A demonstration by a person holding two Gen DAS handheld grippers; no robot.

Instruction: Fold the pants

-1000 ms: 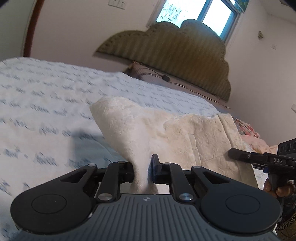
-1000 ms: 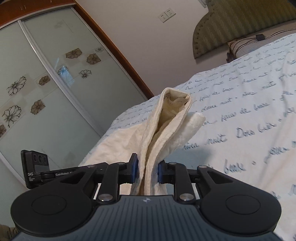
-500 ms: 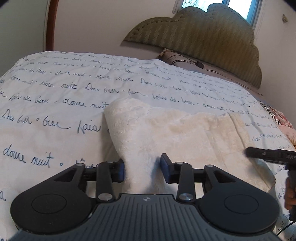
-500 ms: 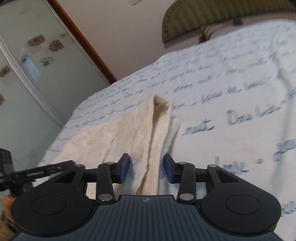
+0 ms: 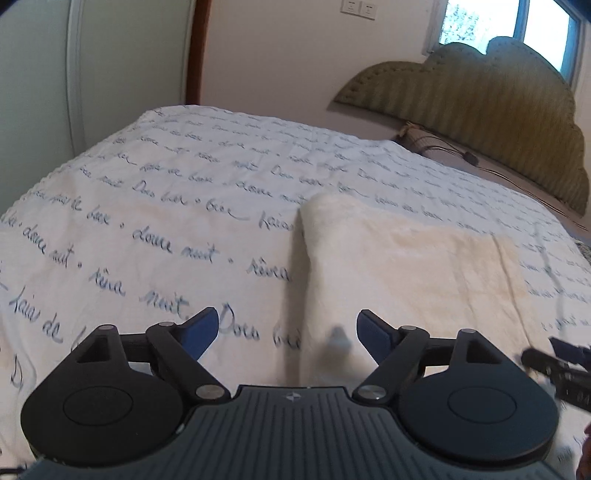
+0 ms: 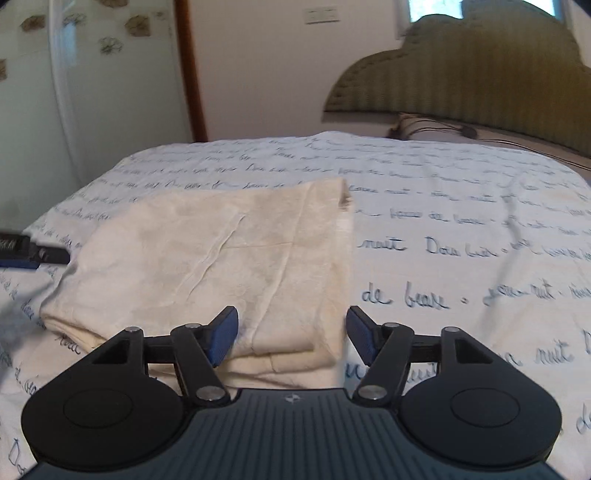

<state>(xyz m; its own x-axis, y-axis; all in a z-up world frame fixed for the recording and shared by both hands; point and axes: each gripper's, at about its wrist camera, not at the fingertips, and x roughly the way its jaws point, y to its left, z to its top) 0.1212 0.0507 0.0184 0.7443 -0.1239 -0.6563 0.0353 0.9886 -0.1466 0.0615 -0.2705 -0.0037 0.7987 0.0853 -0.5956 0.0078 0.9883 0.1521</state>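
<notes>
Left wrist view. Left gripper (image 5: pixel 286 330) — fingers spread wide apart, holding nothing, blue pads (image 5: pixel 201 332) facing inward. Cream pants (image 5: pixel 406 273) lie folded flat on the bed (image 5: pixel 155 229), their near left edge running between the fingers. Bedspread white with blue script lettering. Padded olive headboard (image 5: pixel 480 92) at the far end; window (image 5: pixel 517 29) above it. The tip of the right gripper (image 5: pixel 557 365) shows at the right edge.

Right wrist view. Right gripper (image 6: pixel 291 334) — fingers likewise apart and empty. Pants (image 6: pixel 221 258) rest as a folded rectangle on the bed (image 6: pixel 461 240), layered edges stacked at the near end, right edge between the fingers. Left gripper (image 6: pixel 29 251) visible at the far left, just beside the cloth. Sliding wardrobe door (image 6: pixel 74 74) with flower motifs at left; headboard (image 6: pixel 480 66) behind.
</notes>
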